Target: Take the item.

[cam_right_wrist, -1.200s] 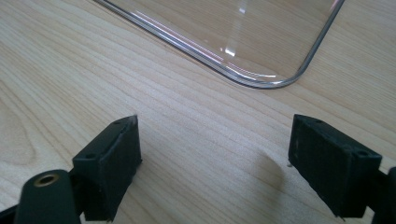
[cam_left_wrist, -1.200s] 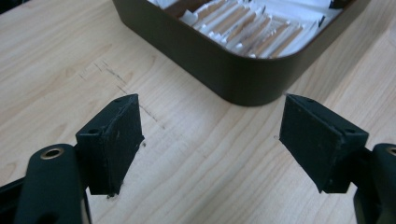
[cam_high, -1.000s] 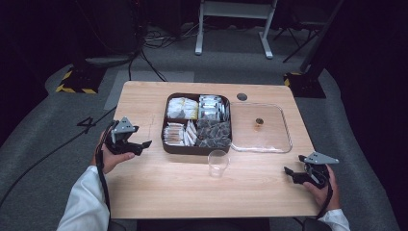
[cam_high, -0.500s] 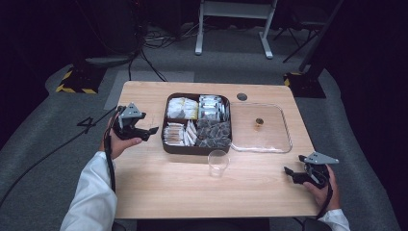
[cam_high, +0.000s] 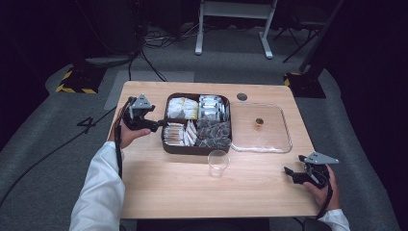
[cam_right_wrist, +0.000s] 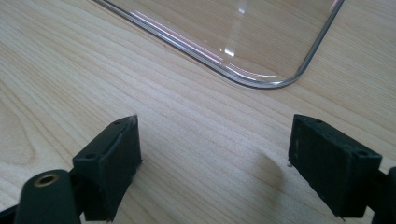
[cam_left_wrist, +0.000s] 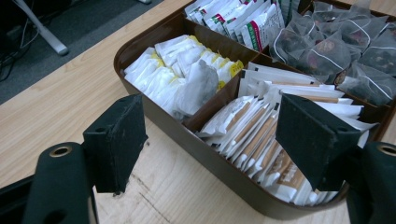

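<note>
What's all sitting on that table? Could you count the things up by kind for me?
Brown compartment box of tea bags and sachets: 1
Clear lid lying flat beside the box: 1
Clear glass cup: 1
Hand-held grippers: 2, the left gripper at the box's edge, jaws open, and the right gripper near the table's corner, jaws open
Total: 5

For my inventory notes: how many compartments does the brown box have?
4 in the brown box: far left white sachets, far right packets, near left paper sticks, near right dark tea bags.
</note>
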Tool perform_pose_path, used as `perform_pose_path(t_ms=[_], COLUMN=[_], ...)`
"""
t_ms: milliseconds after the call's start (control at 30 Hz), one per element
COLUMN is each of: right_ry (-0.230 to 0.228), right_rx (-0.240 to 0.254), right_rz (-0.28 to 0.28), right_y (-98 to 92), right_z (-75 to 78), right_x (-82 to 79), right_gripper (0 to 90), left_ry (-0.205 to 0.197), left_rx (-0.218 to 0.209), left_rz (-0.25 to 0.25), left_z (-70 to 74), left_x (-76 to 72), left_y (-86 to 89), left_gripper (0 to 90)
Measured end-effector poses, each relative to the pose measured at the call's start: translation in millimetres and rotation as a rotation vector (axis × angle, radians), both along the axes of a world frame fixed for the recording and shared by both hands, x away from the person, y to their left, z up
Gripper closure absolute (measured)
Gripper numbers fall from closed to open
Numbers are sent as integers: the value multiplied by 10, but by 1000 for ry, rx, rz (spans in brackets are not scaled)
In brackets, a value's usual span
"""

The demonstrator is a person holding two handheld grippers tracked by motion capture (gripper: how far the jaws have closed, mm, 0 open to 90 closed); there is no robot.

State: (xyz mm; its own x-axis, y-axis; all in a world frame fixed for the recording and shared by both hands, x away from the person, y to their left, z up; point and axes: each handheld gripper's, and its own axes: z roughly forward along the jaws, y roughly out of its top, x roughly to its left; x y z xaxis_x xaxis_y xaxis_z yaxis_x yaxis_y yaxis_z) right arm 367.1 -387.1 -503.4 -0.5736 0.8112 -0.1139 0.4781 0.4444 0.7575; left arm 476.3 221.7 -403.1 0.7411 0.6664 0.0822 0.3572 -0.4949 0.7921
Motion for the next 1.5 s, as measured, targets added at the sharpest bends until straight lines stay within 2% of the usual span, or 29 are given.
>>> perform_pose_path(t_ms=[400,500,800,1100,1200,1367,1400,1500], right_ry=[-2,-2,-4,-6,-6,-7,-7,-9], right_rx=[-2,-2,-5,-6,-6,-8,-8,-8], right_rz=[0,1,2,1,2,2,1,1], right_y=[1,0,1,3,2,3,3,6], right_z=[0,0,0,0,0,1,1,0], right_x=[-1,-1,-4,-6,-6,-7,-8,-10], right_gripper=[173,172,173,173,173,174,174,175], left_ry=[4,22,43,78,89,110,101,106], left_rx=[14,14,20,13,39,52,57,62], left_rz=[-21,-24,-26,20,25,48,54,57], left_z=[-12,-48,-117,-224,-261,-337,-346,-370], left_x=[228,286,473,643,685,740,750,772], left_y=[-195,-257,-383,-447,-463,-491,-494,-503], left_gripper=[263,269,280,292,311,366,369,391])
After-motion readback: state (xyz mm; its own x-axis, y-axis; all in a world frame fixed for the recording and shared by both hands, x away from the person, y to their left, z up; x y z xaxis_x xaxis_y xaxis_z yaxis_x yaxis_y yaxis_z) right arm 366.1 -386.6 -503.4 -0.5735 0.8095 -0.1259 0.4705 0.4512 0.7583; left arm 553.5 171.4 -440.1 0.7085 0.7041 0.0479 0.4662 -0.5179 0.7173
